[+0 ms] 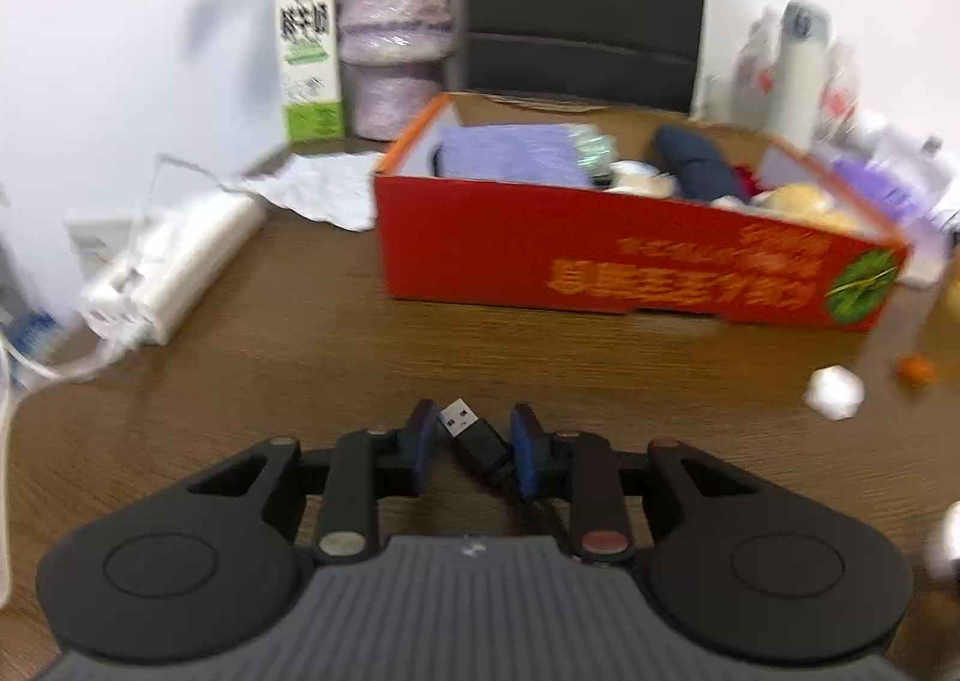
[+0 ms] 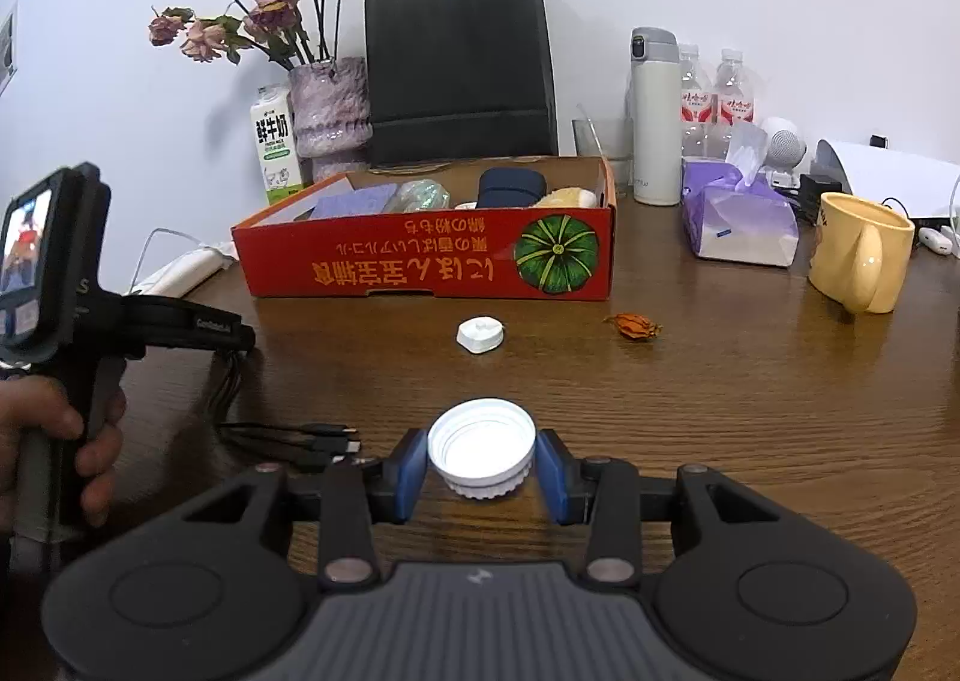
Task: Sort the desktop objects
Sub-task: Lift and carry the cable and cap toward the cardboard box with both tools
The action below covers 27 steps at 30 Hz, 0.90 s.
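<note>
Cable first: in the left wrist view the black USB cable (image 1: 474, 438) lies on the counter (image 1: 300, 333) at lower centre, between the fingers of our left gripper (image 1: 474, 444). Its long axis runs up-left to lower-right, silver plug toward the red box (image 1: 600, 249) above. The fingers stand narrow; the right pad looks to touch the plug housing, while the left one (image 1: 425, 441) shows a sliver of gap, so we judge the grip not yet firm (the blur makes it hard to tell).

In the right wrist view our right gripper (image 2: 481, 459) holds a white bottle cap (image 2: 481, 450), open side up, blue pads against both sides. The box (image 2: 420, 255) lies straight up-frame from both hands, so either load travels forward; a second small white cap (image 2: 479, 334) sits on the counter between.
</note>
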Each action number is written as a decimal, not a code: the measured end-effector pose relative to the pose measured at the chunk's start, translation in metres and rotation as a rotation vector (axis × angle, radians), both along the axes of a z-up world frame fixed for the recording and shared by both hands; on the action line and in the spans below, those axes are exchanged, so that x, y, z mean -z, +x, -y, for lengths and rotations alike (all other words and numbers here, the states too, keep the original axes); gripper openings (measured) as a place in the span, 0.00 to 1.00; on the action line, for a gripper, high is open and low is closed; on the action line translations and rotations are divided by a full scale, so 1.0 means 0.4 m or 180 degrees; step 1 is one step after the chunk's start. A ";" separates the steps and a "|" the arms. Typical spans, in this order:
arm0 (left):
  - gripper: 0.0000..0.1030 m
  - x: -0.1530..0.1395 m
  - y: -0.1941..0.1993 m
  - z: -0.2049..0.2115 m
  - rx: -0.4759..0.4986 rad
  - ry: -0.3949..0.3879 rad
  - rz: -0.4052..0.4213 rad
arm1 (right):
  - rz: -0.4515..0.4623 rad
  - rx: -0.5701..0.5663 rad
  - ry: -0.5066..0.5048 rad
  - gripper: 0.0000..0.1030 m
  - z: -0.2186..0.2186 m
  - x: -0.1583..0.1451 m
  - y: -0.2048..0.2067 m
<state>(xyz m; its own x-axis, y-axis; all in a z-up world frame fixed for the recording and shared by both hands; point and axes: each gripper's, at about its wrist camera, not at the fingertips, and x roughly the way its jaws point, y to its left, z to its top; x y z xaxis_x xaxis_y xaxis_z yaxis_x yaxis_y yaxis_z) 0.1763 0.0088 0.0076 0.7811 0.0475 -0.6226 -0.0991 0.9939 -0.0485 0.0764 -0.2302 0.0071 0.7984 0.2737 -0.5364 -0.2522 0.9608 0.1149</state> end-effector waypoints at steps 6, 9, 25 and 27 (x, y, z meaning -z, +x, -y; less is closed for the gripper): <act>0.13 -0.080 -0.152 0.027 0.0184 -0.0295 0.0692 | 0.0029 -0.0030 0.0023 0.37 -0.009 -0.003 -0.004; 0.07 -0.121 -0.210 0.019 0.0374 -0.0516 0.0896 | 0.0119 -0.0054 0.0054 0.37 -0.014 -0.021 -0.016; 0.05 -0.258 -0.382 -0.017 0.0543 -0.0669 0.1432 | 0.0588 -0.0049 0.0143 0.37 -0.008 -0.167 -0.133; 0.05 -0.298 -0.374 -0.025 0.0563 -0.0663 0.1547 | 0.0660 -0.0083 0.0139 0.37 -0.004 -0.205 -0.126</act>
